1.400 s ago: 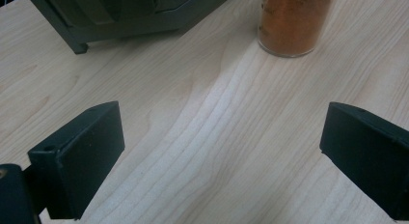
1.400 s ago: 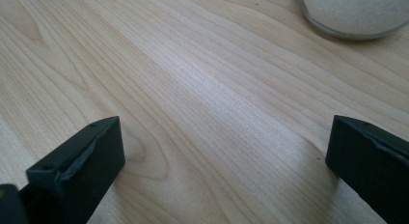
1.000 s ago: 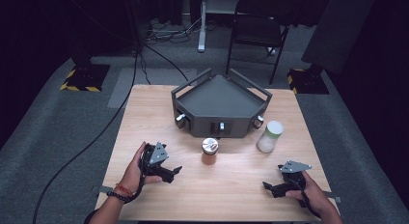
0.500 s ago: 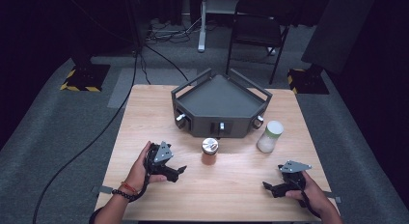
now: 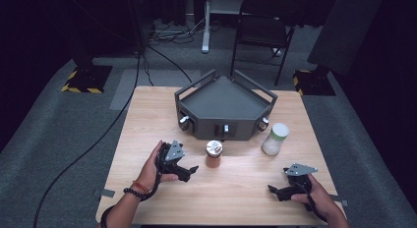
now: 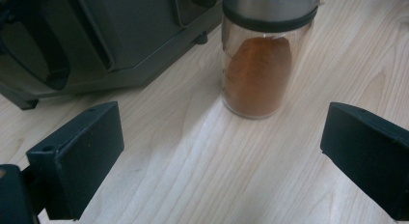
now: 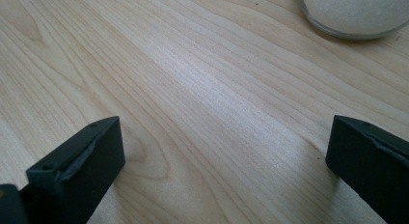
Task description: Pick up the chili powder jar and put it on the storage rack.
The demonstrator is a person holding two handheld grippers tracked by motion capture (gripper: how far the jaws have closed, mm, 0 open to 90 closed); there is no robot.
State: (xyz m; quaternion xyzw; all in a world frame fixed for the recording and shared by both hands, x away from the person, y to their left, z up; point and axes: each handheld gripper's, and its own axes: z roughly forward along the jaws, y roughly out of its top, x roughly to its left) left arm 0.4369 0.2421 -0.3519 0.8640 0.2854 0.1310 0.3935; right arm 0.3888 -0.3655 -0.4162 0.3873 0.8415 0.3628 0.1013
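Spice jar: small clear glass jar of rust-orange powder with a brushed-metal cap point(image 5: 213, 155), upright on the light wooden table point(image 5: 147, 125), just in front of the dark grey wedge-shaped metal box with knobs point(image 5: 223, 107).
Handling: likely rigid, smooth and breakable; glass may slip, so a firm, level squeeze suits it. Probably light, about two-thirds full.
Where to hold: mid-body, below the cap point(image 6: 268, 7), on the straight glass wall point(image 6: 258, 72).
Left gripper point(image 5: 188, 172): at the jar's 8 o'clock, near but apart; jaws spread wide, nothing between them, jar ahead toward 1 o'clock in the left gripper view.
Right gripper point(image 5: 275, 192): at the jar's 4 o'clock, well apart; jaws spread wide over bare wood.
White jar: clear jar of white grains with a pale green lid point(image 5: 274, 139), at the spice jar's 3 o'clock.
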